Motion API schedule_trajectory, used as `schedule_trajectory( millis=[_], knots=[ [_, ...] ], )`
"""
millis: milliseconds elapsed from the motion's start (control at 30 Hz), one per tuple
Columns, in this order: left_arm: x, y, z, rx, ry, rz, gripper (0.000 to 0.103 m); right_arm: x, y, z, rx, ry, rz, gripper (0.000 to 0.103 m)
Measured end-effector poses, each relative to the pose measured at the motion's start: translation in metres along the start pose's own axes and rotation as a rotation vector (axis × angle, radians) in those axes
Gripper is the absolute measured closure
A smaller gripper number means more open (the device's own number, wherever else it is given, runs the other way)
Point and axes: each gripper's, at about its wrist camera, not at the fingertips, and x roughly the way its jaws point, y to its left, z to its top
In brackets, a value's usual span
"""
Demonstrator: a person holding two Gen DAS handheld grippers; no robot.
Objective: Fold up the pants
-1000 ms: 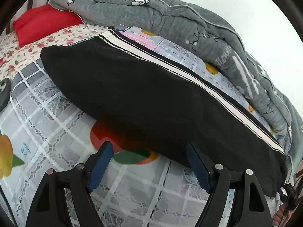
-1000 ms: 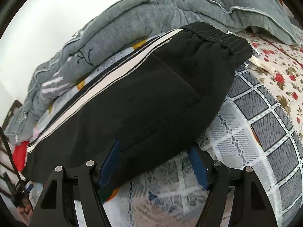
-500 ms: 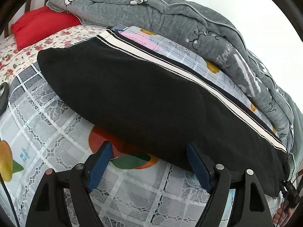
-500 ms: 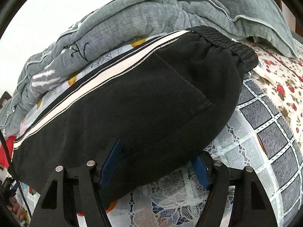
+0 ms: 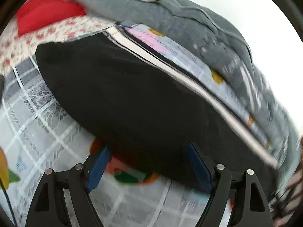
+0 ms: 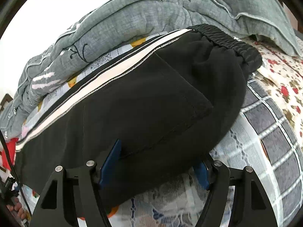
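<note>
Since the earlier frames, both grippers had edged closer to the pants' near hem, and the left wrist view had gone blurred with motion.

Nearest to the left camera, the left gripper (image 5: 147,162) stood wide, its blue pads (image 5: 97,167) just at the near edge of the black pants (image 5: 132,98), nothing held between them. In the right view, the right gripper (image 6: 155,166) was also spread wide, and the pants' (image 6: 144,102) near edge bulged over the gap between its fingers (image 6: 110,163); whether cloth was touching the pads I cannot tell.

The pants lay lengthwise across the grey checked bedspread (image 6: 274,132), folded leg on leg into one long black band. A patch pocket (image 6: 181,98) showed on the upper face near the gathered elastic waistband (image 6: 233,43), which marked the right end. Along the far side of the pants ran a white stripe (image 6: 106,89) edged with black.

Beyond the pants, right behind that stripe, a rumpled grey quilt (image 6: 132,17) was heaped along the wall. Past the pants' left end lay a flowered sheet (image 5: 56,34) and, farther still, a red pillow (image 5: 43,13).
</note>
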Motion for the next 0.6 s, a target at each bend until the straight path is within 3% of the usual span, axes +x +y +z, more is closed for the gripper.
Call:
schedule_trajectory(
  millis=[100,200,233,267,300,333,367,400,500,600],
  knots=[
    [0.011,0.017,0.016,-0.124,0.003,-0.081,0.025,0.008,-0.006,0.012,0.038,0.014,0.042,0.032],
    [0.02,0.021,0.027,-0.178,0.001,-0.116,0.028,0.016,-0.016,0.022,0.099,0.009,0.116,0.04],
    [0.022,0.022,0.029,-0.191,-0.002,-0.113,0.038,0.02,-0.021,0.025,0.132,0.004,0.143,0.041],
    [0.025,0.023,0.03,-0.207,-0.005,-0.097,0.056,0.023,-0.024,0.028,0.16,0.001,0.168,0.045],
    [0.028,0.025,0.031,-0.22,-0.004,-0.073,0.068,0.027,-0.029,0.031,0.197,0.0,0.206,0.055],
    [0.032,0.026,0.031,-0.226,0.002,-0.043,0.089,0.031,-0.033,0.033,0.224,0.0,0.222,0.064],
    [0.035,0.028,0.031,-0.226,0.015,-0.032,0.092,0.035,-0.037,0.034,0.246,0.011,0.228,0.084],
    [0.034,0.028,0.032,-0.192,0.025,-0.04,0.093,0.039,-0.04,0.034,0.267,0.027,0.253,0.088],
    [0.021,0.014,0.027,-0.089,0.025,0.024,0.093,0.021,-0.036,0.03,0.242,-0.021,0.242,0.09],
    [0.003,0.006,0.016,-0.05,0.031,0.057,0.093,-0.011,-0.028,0.019,0.157,-0.082,0.207,0.09]
  ],
)
